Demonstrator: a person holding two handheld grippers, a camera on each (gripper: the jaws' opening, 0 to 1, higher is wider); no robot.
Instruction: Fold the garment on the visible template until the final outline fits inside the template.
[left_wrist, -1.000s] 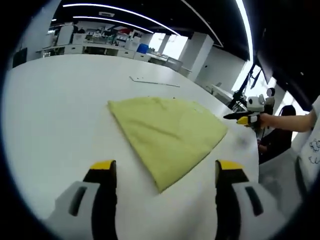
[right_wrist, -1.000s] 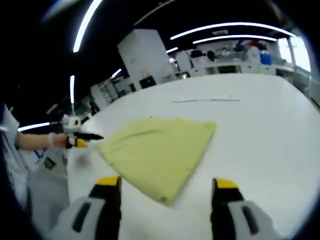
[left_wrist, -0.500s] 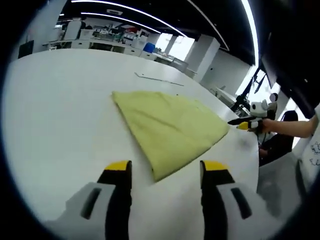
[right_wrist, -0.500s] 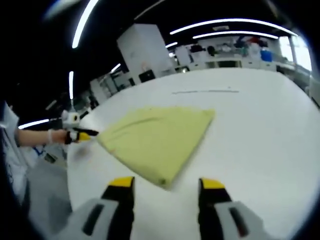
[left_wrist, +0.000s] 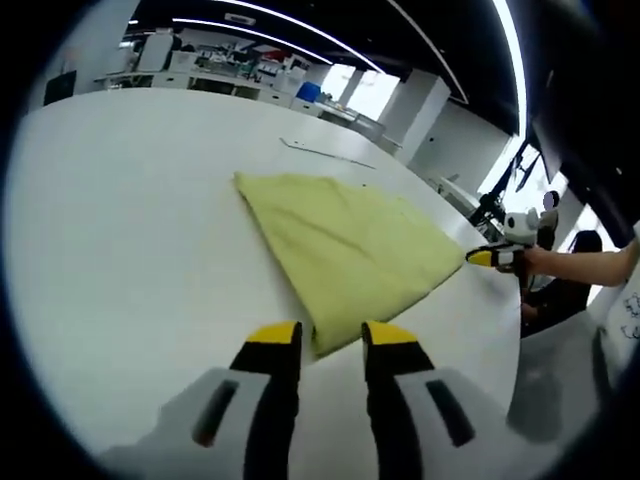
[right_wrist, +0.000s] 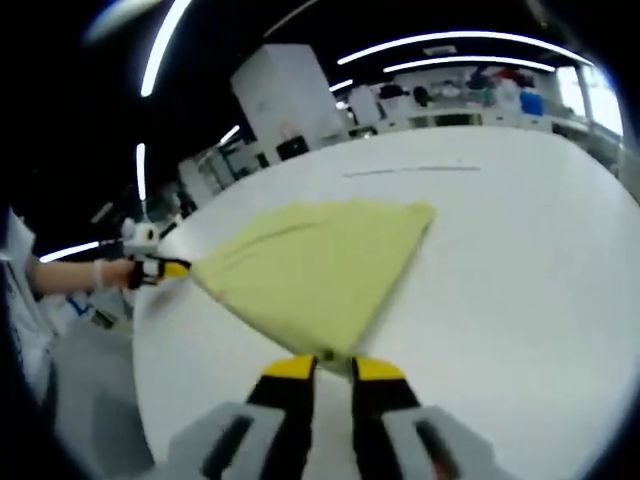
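We see the big white table (left_wrist: 120, 220), and on it the folded yellow-green garment (left_wrist: 345, 245) lies flat near the table's middle. Our left gripper (left_wrist: 330, 335) is clenched on the garment's near corner. Our right gripper (right_wrist: 333, 367) pinches the opposite corner, jaws nearly together.

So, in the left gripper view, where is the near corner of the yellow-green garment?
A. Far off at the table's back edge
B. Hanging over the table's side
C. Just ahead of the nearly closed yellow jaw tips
C: the garment's near corner lies on the white table directly before the left gripper, whose jaws stand close together.
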